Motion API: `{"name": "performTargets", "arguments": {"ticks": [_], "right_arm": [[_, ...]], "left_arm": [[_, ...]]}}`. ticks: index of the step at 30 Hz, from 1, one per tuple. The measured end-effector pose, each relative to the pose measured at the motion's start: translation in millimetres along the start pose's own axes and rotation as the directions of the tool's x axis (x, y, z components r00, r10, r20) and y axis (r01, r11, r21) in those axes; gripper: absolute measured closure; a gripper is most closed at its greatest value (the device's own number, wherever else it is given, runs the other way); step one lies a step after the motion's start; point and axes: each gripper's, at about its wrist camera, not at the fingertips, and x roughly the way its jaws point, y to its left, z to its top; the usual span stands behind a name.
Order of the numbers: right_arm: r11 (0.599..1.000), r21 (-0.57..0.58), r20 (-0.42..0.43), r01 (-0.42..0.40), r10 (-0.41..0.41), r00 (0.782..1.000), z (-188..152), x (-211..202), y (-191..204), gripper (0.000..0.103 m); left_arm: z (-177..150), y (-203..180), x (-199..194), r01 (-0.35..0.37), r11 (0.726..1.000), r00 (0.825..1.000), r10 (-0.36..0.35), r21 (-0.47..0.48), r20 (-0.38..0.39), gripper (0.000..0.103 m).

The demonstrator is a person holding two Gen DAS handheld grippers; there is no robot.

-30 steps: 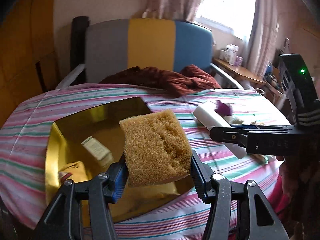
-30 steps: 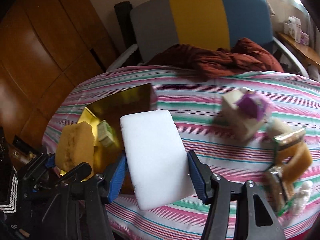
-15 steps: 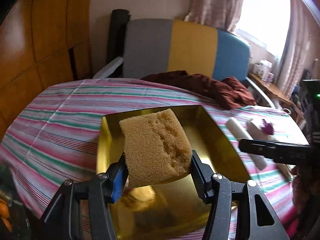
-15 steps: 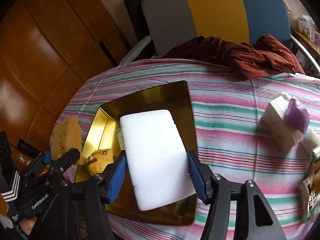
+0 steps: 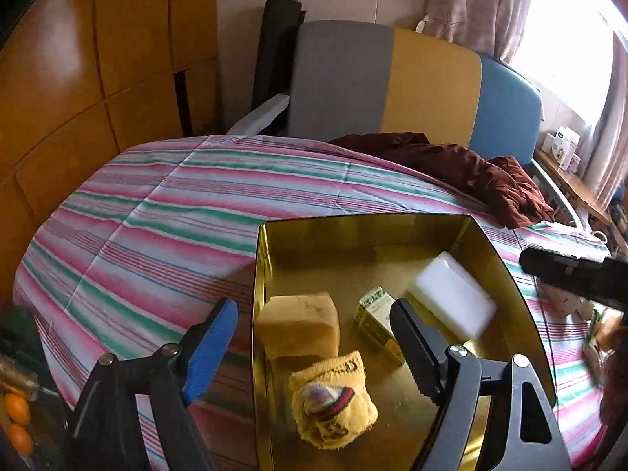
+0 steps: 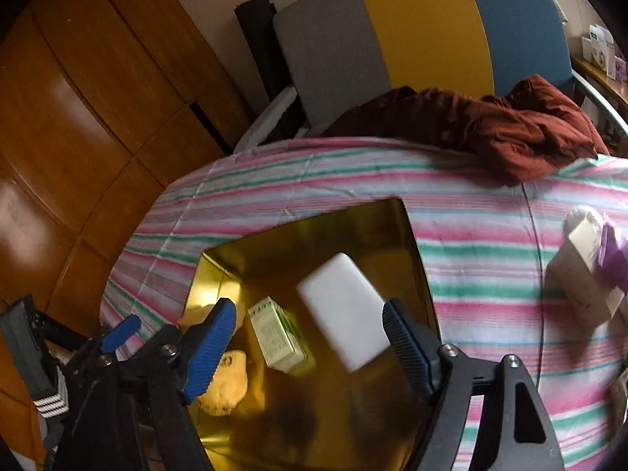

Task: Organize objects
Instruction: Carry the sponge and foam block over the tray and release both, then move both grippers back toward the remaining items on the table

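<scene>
A maroon cloth [image 5: 471, 168] lies crumpled before a grey, yellow and blue chair [image 5: 392, 82].

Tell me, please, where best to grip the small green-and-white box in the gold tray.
Grip the green-and-white box across its long sides, mid-length, from above: it lies flat in the gold tray, whose walls bar a sideways approach, and both long sides look clear of the sponge and white block.
</scene>
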Motion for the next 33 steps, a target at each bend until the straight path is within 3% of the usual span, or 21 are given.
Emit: {"name": "performTargets", "arguments": {"ticks": [7,17,33], "right_arm": [[0.997,-0.066,-0.019,0.046,-0.047,0.999,-31,-4,3,0.025],[0.972,-0.173,0.072,0.158,-0.147,0.986,-58,-30,20,0.025],[0.967,-0.105,0.157,0.231,-0.213,0.964,-71,-69,-5,0.025]], "left_arm": [[-16,-9,-22,0.007,1.0,1.0,-0.007,-0.009,0.031,0.02],[-33,-32,-50,0.04,0.998,0.997,-0.042,0.04,0.059,0.017],[-45,-64,-67,0.086,0.989,0.994,-0.093,0.117,0.061,0.017]]}}
